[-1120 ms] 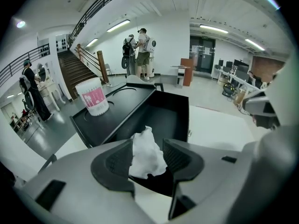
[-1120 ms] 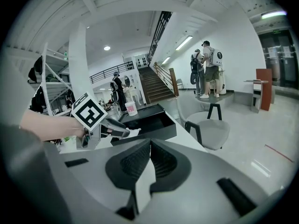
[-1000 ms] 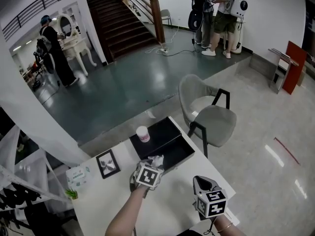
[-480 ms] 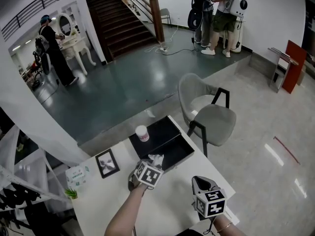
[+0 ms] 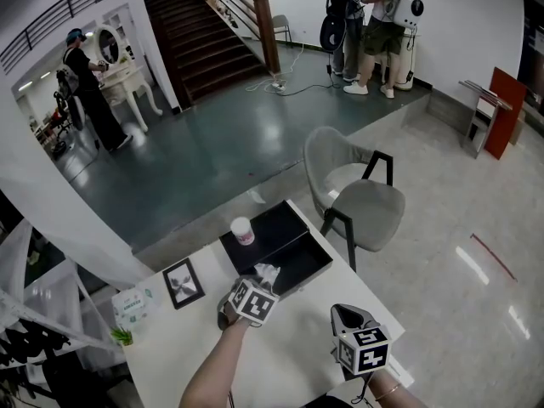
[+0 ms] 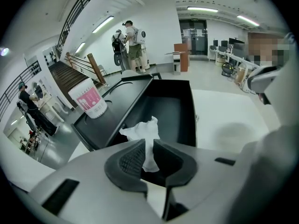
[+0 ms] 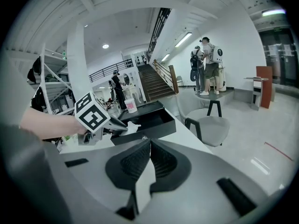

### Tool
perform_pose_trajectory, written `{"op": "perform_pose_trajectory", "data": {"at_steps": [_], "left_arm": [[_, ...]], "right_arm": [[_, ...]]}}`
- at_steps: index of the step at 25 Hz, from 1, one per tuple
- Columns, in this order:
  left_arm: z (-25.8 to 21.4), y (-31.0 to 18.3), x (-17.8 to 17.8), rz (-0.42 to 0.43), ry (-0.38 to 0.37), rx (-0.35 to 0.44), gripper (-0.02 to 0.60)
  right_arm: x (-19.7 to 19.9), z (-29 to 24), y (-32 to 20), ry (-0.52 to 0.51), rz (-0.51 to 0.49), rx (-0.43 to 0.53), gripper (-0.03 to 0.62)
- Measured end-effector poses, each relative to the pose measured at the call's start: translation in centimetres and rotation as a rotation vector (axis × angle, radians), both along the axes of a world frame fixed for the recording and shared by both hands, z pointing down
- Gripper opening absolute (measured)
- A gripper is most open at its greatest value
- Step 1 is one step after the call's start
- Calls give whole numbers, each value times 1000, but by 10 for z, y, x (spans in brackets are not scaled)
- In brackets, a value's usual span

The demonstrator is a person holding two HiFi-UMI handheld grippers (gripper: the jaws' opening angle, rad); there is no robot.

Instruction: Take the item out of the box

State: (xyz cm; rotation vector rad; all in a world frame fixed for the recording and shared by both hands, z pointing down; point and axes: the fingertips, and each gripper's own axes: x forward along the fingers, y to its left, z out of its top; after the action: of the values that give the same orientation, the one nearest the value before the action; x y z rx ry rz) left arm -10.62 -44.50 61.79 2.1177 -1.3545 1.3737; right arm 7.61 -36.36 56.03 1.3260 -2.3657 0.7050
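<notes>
Likely an office lobby: wide staircase [image 5: 204,36], distant workstations [image 6: 224,50].

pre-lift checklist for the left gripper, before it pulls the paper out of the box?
1. Left gripper grip on the crumpled white paper: ok. Its jaws have just been closing and now pinch the paper's lower part.
2. Paper out of the black box: not ok. It sits at the box's near wall.
3. Space above the box opening: ok, nothing over it.
4. Pink-labelled cup: ok, upright on the lid beside the box.
5. Right gripper: ok, shut, empty, apart from the box.
</notes>
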Motion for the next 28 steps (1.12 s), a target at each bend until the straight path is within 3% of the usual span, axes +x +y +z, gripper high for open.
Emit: {"op": "perform_pose_trajectory", "data": {"at_steps": [9, 28], "left_arm": [[-12, 1, 9, 17, 17, 40, 34], [-86, 30, 22, -29, 198, 216, 21]], "right_arm": [[2, -1, 2, -7, 7, -1, 0], [-8, -15, 21, -11, -6, 20, 0]]}}
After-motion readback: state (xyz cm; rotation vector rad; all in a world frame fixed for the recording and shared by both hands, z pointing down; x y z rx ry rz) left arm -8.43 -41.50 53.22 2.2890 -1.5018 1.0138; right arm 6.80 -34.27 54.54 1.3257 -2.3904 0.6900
